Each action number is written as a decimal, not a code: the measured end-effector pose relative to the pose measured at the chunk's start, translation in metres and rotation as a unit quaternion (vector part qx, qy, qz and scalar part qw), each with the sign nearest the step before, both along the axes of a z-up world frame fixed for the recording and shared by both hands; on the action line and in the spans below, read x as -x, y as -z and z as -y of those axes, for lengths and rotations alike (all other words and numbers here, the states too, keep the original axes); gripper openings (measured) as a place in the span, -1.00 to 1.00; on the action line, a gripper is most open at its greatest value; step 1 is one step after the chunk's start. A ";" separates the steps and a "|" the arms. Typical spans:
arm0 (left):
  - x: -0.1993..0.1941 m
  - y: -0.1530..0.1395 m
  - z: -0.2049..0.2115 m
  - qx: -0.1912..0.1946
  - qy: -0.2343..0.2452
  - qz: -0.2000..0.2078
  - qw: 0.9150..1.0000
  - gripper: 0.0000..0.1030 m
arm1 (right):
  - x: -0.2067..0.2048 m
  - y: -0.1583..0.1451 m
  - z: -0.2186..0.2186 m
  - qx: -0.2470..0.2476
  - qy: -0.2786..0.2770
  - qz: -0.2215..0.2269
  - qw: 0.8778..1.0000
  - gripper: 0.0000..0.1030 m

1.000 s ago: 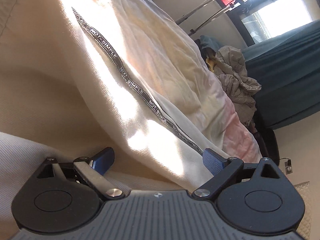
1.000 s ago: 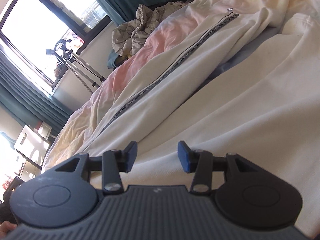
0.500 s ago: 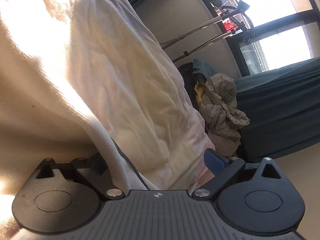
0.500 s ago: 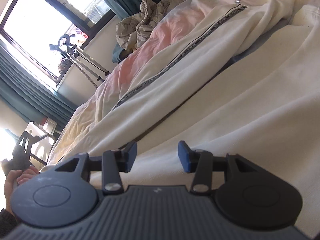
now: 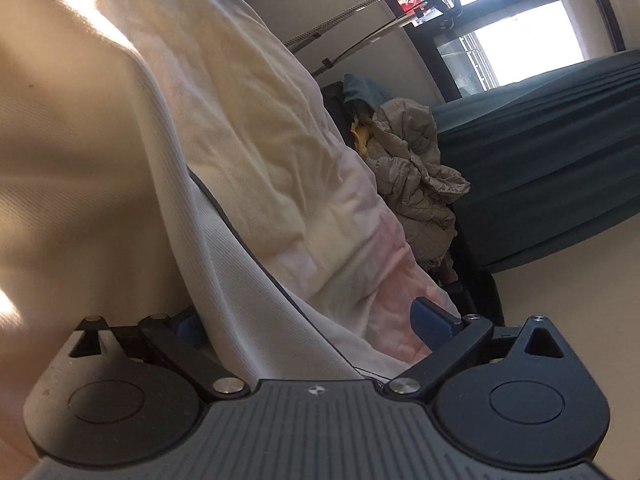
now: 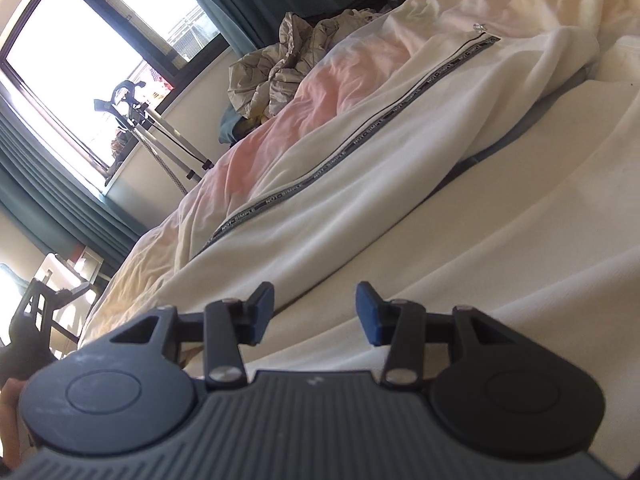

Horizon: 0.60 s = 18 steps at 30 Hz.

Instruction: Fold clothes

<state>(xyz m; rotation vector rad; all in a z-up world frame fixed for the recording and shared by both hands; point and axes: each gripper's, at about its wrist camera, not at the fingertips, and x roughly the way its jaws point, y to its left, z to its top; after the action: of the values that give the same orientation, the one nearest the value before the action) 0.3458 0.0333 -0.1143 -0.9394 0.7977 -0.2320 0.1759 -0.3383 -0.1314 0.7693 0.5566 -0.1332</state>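
A cream-white zip jacket (image 6: 420, 152) with a grey lettered zipper tape (image 6: 360, 140) lies spread on the bed. In the left wrist view its ribbed fabric (image 5: 224, 248) runs between the wide-apart blue pads of my left gripper (image 5: 308, 324); the left pad is mostly hidden behind the cloth. My right gripper (image 6: 316, 308) is open and empty, low over the jacket's near panel, its pads apart from the cloth.
A pink and cream duvet (image 6: 344, 64) covers the bed under the jacket. A crumpled beige garment (image 5: 416, 160) lies at the bed's far end. Teal curtains (image 5: 560, 152), a window and a metal stand (image 6: 168, 136) are beyond.
My left gripper has pushed forward along the jacket's zipper edge, so the fabric now lies between its open pads. My right gripper has stayed open and shifted only slightly.
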 end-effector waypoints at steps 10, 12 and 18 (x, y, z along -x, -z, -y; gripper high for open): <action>-0.001 0.023 0.087 -0.009 0.073 -0.041 0.996 0.94 | 0.016 -0.015 0.018 -0.009 0.038 0.019 0.999 -0.08; -0.009 0.022 0.103 0.014 0.089 -0.037 0.995 0.94 | 0.020 -0.015 0.023 -0.021 0.047 0.022 0.998 -0.08; -0.052 -0.002 0.133 -0.001 0.090 0.010 0.996 0.94 | 0.033 -0.020 0.030 -0.025 0.072 0.038 0.996 -0.08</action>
<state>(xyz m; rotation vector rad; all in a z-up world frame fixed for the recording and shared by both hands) 0.3975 -0.0993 -0.1120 -0.8621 0.8648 -0.3974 0.1432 -0.3686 -0.1117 0.8596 0.4337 -0.2236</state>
